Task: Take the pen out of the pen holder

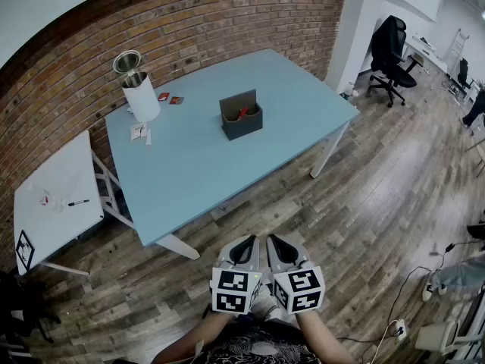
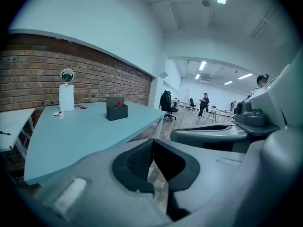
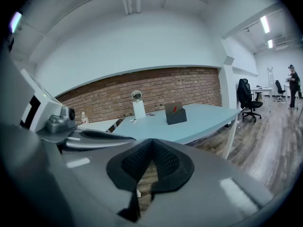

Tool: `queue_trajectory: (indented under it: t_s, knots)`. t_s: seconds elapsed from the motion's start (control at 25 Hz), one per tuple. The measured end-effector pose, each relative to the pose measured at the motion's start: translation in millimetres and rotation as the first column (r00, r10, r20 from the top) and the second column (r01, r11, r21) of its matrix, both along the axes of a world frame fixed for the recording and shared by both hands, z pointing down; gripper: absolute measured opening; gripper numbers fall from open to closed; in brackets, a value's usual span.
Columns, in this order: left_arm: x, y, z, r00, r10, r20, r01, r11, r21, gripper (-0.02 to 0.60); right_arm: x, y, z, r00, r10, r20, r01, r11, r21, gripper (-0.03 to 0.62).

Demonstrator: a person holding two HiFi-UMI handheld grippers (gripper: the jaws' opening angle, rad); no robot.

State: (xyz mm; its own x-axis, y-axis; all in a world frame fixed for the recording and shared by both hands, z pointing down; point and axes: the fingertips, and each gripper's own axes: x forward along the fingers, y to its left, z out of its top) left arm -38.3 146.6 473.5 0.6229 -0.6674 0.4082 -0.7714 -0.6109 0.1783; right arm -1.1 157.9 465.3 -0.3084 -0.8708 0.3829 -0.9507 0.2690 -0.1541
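Observation:
A dark grey pen holder (image 1: pixel 241 117) stands near the middle of the light blue table (image 1: pixel 197 165), with a red pen (image 1: pixel 242 113) sticking up inside it. The left gripper view shows the holder (image 2: pixel 116 111) small and far off, and the right gripper view shows the holder (image 3: pixel 175 115) with the red pen (image 3: pixel 174 109). My left gripper (image 1: pixel 246 243) and right gripper (image 1: pixel 274 243) are held side by side close to my body, over the wooden floor and well short of the table. Both are shut with nothing between the jaws.
A white cylinder with a metal cup on top (image 1: pixel 139 89) stands at the table's far left corner, beside small red items (image 1: pixel 168 98) and papers. A white side table (image 1: pixel 53 196) carries a marker. A black office chair (image 1: pixel 390 51) stands at far right. Cables lie on the floor (image 1: pixel 424 279).

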Motion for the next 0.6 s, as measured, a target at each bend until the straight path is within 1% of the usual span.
queue_trajectory:
  t_s: [0.36, 0.6]
  knots:
    - [-7, -7, 1, 1.0, 0.018, -0.003, -0.018, 1.0, -0.005, -0.008, -6, -6, -1, 1.0, 0.011, 0.0, -0.011, 1.0, -0.005, 0.003]
    - [-15, -12, 2, 0.999, 0.032, -0.01, -0.032, 0.999, -0.001, -0.008, -12, -13, -3, 1.0, 0.027, -0.008, -0.027, 1.0, 0.01, 0.003]
